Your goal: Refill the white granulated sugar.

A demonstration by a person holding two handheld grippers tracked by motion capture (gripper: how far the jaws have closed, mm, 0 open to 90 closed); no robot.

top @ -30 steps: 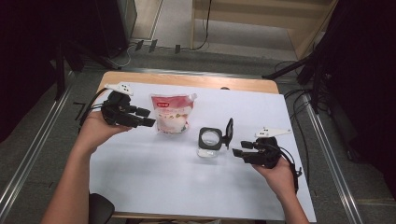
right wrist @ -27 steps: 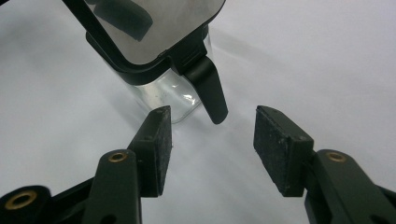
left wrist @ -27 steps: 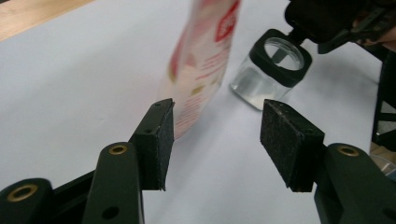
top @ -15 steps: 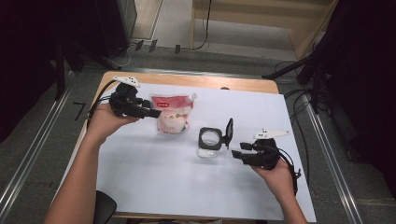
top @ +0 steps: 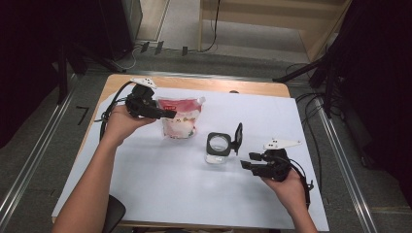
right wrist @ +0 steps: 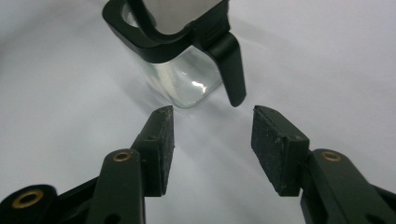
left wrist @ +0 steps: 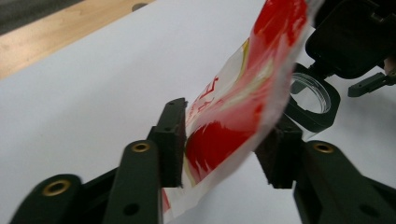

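Note:
A red and white pouch [top: 180, 121] lies on the white sheet at the back left. My left gripper [top: 169, 115] is at its left edge. In the left gripper view the pouch's edge [left wrist: 233, 116] runs slantwise between the open jaws of the left gripper [left wrist: 222, 149], and the left pad [left wrist: 175, 140] touches it. A clear square container [top: 218, 144] with a black rim stands mid-table, its black flip lid [top: 238, 136] raised. My right gripper [top: 245, 164] is just right of the container and apart from it. The right gripper [right wrist: 212, 135] is open and empty, facing the container [right wrist: 184, 81].
A white sheet [top: 160, 194] covers most of the wooden table [top: 204, 86]. Cables trail from both grippers, one looping off the table's left side [top: 109, 109]. Metal rails and dark stands flank the table on both sides.
My left gripper has moved right and forward to the pouch, and its jaws now straddle the pouch's edge. The right gripper has stayed almost still beside the container.

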